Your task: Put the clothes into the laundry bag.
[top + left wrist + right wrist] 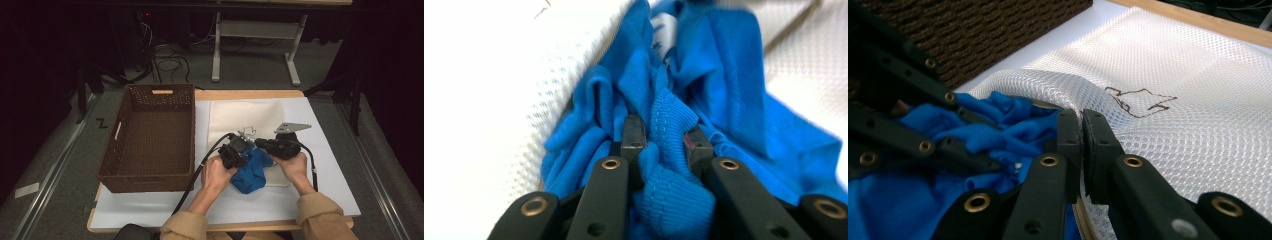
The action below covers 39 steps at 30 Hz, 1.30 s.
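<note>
Fingers (634,137) of the left gripper (664,142) stand a little apart with a thick ribbed fold of the blue cloth (719,75) pinched between them, so the jaws are closed on the cloth as far as the bunched fabric allows. Fingers (1098,142) of the right gripper (1082,135) are pressed nearly together, with only a slit between them, and a raised edge of the white mesh bag (1198,115) is clamped in that slit.

From the high view, both grippers meet near the middle of the table (330,175), the left gripper (239,150) and right gripper (264,145) just beside each other, each in a hand. The cloth (252,172) lies bunched between the hands at the near edge of the bag (245,112), which lies flat on the table's white cover to the right of the brown basket (150,135).

Only the gripper views show the grips. The left gripper view shows a small white label on the cloth and the cloth lying partly against the mesh. The right gripper view shows the mesh lifted into an arch above the cloth, the left gripper's arms in the blue folds, a dark thread scribble on the mesh, and the basket wall (973,30) on the far side.
</note>
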### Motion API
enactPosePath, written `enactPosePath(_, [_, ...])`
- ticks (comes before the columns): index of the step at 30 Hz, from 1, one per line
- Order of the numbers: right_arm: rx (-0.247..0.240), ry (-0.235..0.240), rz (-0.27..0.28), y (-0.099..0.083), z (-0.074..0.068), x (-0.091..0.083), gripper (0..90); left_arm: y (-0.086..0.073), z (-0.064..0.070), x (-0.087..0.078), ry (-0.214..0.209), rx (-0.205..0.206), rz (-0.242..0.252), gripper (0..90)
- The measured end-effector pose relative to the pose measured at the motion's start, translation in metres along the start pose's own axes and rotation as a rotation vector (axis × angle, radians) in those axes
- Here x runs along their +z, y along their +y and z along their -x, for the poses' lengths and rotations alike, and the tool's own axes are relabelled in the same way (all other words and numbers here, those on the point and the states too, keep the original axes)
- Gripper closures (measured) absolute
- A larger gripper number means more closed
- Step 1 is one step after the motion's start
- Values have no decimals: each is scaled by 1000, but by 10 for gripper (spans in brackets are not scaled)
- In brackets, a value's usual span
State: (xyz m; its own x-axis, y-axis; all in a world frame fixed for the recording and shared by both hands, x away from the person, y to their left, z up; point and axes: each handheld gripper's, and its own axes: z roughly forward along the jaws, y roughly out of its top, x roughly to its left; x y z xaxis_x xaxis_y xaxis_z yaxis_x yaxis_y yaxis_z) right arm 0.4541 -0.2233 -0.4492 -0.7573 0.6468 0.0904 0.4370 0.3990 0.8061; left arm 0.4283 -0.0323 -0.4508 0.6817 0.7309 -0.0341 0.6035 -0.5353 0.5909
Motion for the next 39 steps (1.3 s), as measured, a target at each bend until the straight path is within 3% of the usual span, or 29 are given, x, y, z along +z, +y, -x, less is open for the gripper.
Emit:
enactPosePath(7, [-15,8,18,3,-3,-3,879,7,2,10,87,0,44,771])
enactPosePath(11, [-28,10,0,3,-5,-2,879,7,-3,25,114,-9,18,743])
enactPosePath(15, [-28,10,-14,3,-6,1,879,6,-3,25,112,-5,22,650])
enactPosePath(21, [-17,-2,-4,1,-2,0,878,3,4,3,110,39,40,534])
enactPosePath(26, [-19,-1,-12,1,-2,0,878,-3,0,-17,105,27,40,475])
enactPosePath(28, [-12,-3,-8,1,-1,0,878,-7,-5,-22,73,-1,32,451])
enactPosePath(34, [-15,-6,-19,1,-2,2,878,-23,-8,-23,36,-44,4,438])
enactPosePath(39, [-10,-6,-25,0,-2,2,878,-25,-2,-11,66,-20,-41,492])
